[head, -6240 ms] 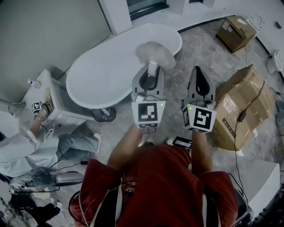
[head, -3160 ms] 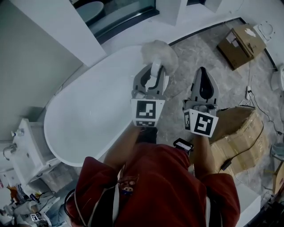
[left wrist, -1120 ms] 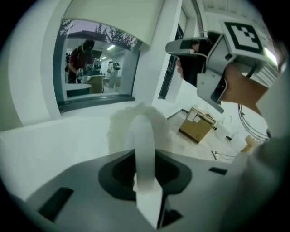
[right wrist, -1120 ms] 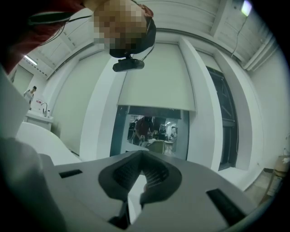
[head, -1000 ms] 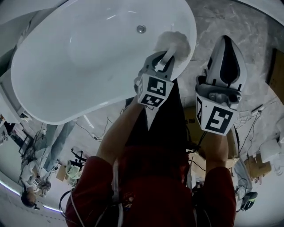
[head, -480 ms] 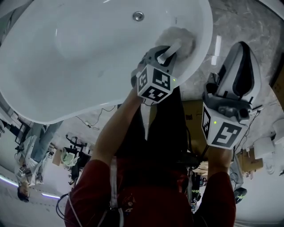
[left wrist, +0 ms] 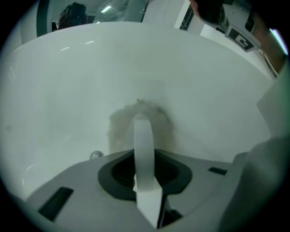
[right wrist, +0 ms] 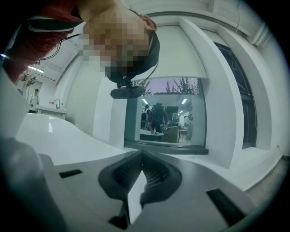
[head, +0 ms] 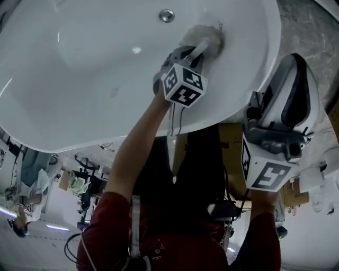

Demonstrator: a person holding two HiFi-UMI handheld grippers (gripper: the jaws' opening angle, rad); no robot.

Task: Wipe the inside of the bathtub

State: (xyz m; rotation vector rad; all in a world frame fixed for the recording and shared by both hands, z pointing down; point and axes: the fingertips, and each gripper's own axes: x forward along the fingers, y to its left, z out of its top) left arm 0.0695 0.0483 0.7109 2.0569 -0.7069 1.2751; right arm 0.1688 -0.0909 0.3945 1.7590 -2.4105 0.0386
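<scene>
The white bathtub (head: 79,79) fills the head view, its drain (head: 167,15) near the top. My left gripper (head: 193,53) reaches inside the tub, shut on the white handle (left wrist: 144,145) of a fluffy duster. The duster's pale fluffy head (head: 205,38) is pressed against the tub's inner wall to the right of the drain. In the left gripper view the duster head (left wrist: 120,124) lies flat on the white tub wall (left wrist: 204,90) just past the jaws. My right gripper (head: 297,59) hangs outside the tub's rim (head: 265,69), shut with nothing in it (right wrist: 141,156).
Grey marble floor (head: 312,26) lies beyond the tub at the right. A person (head: 24,174) is at the lower left near cluttered gear. In the right gripper view a window alcove (right wrist: 165,113) and white wall panels (right wrist: 226,113) stand ahead.
I have come up to the tub and leaned over it. In the last second the left gripper pushed the duster further in, down the inner wall. The right gripper stayed outside, shut.
</scene>
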